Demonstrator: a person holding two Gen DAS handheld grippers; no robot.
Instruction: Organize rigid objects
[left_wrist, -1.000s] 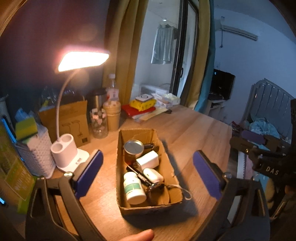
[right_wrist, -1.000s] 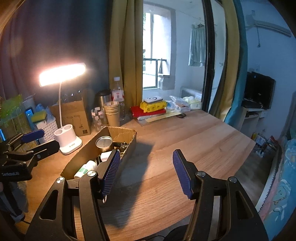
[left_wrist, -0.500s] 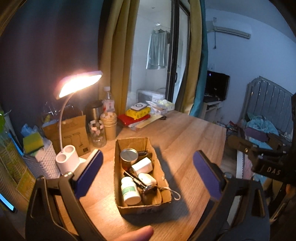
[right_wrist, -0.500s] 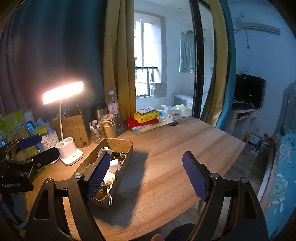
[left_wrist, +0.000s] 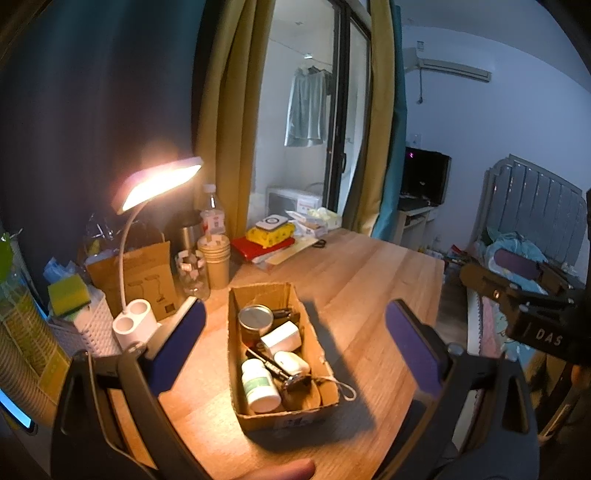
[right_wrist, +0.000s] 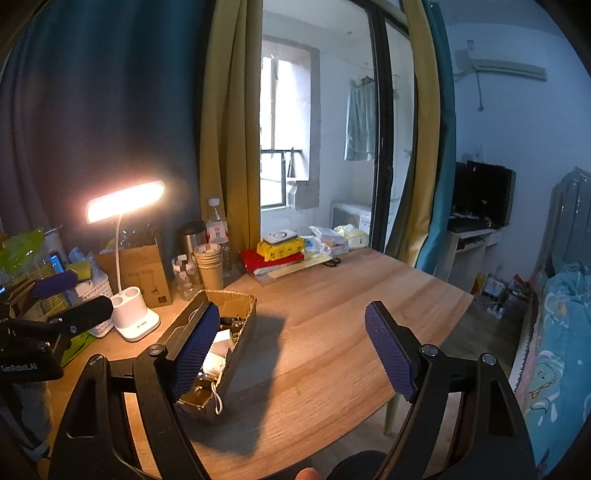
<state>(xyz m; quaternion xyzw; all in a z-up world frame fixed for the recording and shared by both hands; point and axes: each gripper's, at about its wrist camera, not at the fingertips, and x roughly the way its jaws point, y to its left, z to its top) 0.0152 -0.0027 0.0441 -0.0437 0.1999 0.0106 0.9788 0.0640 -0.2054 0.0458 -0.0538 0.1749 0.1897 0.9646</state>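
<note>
An open cardboard box (left_wrist: 317, 354) sits on the wooden table (left_wrist: 362, 280). It holds a round tin can (left_wrist: 255, 318), a white pill bottle with a green label (left_wrist: 259, 385), a white charger block (left_wrist: 281, 336), a white oval case (left_wrist: 291, 362), and dark metal items. The box also shows in the right wrist view (right_wrist: 236, 354). My left gripper (left_wrist: 295, 339) is open and empty, held above and before the box. My right gripper (right_wrist: 291, 347) is open and empty, to the right of the box.
A lit white desk lamp (left_wrist: 135, 325) stands left of the box. Behind it are a cardboard carton (left_wrist: 144, 273), a glass jar (left_wrist: 190, 271), paper cups (left_wrist: 216, 258), a white basket with a sponge (left_wrist: 70, 295), and red and yellow packs (left_wrist: 266, 240). A bed (right_wrist: 561, 332) lies right of the table.
Both grippers have drawn back and risen from the box, so it looks smaller and more of the room shows. Both stay open.
</note>
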